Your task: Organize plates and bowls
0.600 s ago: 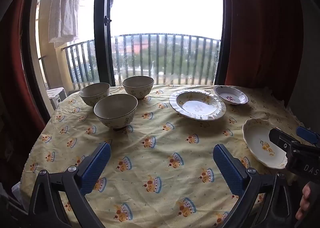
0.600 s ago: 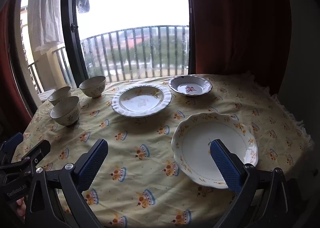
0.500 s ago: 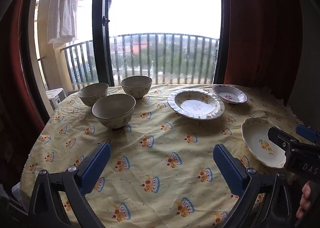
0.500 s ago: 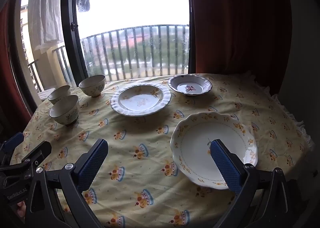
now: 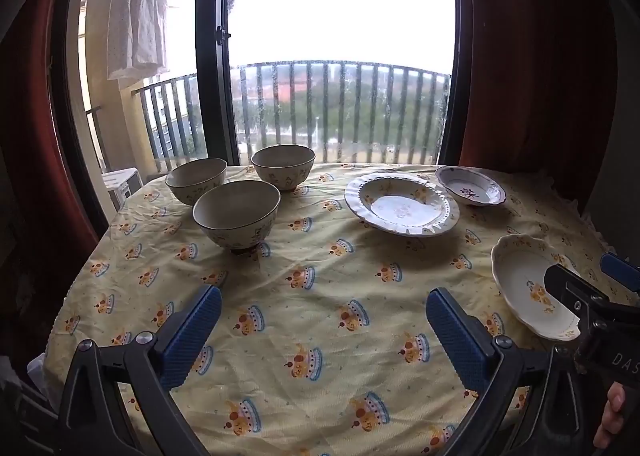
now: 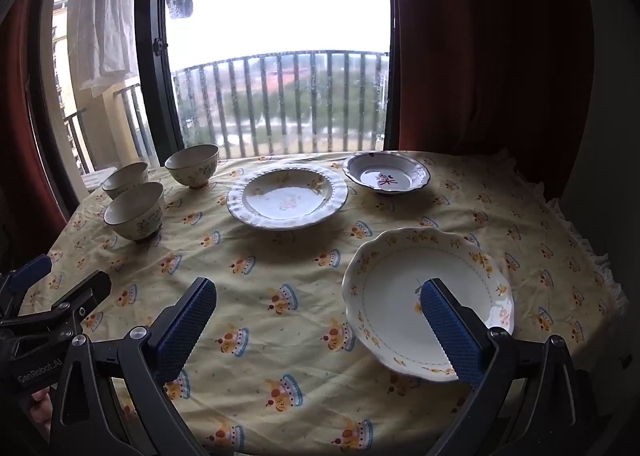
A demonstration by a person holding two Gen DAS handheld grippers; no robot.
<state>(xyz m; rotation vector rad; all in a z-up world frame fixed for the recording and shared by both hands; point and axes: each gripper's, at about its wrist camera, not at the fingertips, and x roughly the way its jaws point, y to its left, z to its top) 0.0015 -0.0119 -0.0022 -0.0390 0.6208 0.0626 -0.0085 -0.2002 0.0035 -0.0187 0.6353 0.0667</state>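
Observation:
Three beige bowls stand at the table's far left: the nearest bowl (image 5: 236,213) (image 6: 135,209), one behind it to the left (image 5: 196,179) (image 6: 125,179) and one by the window (image 5: 283,167) (image 6: 192,165). A wide fluted plate (image 5: 402,203) (image 6: 287,195) sits mid-table, with a small blue-rimmed dish (image 5: 470,191) (image 6: 386,172) behind it. A scalloped yellow-flowered plate (image 5: 524,288) (image 6: 400,288) lies near right. My left gripper (image 5: 324,328) hovers open over bare cloth. My right gripper (image 6: 318,320) is open too, its right finger (image 6: 448,332) over the scalloped plate.
The round table wears a yellow cloth (image 5: 320,276) printed with crowns, its frilled edge falling away at right (image 6: 592,252). A glass door and balcony railing (image 5: 320,111) stand behind, red curtains (image 6: 480,55) at the sides. A person's fingers (image 5: 610,412) hold the right handle.
Both views have shifted only slightly: the dishes sit marginally lower and closer in frame. Both grippers stay wide open, holding nothing.

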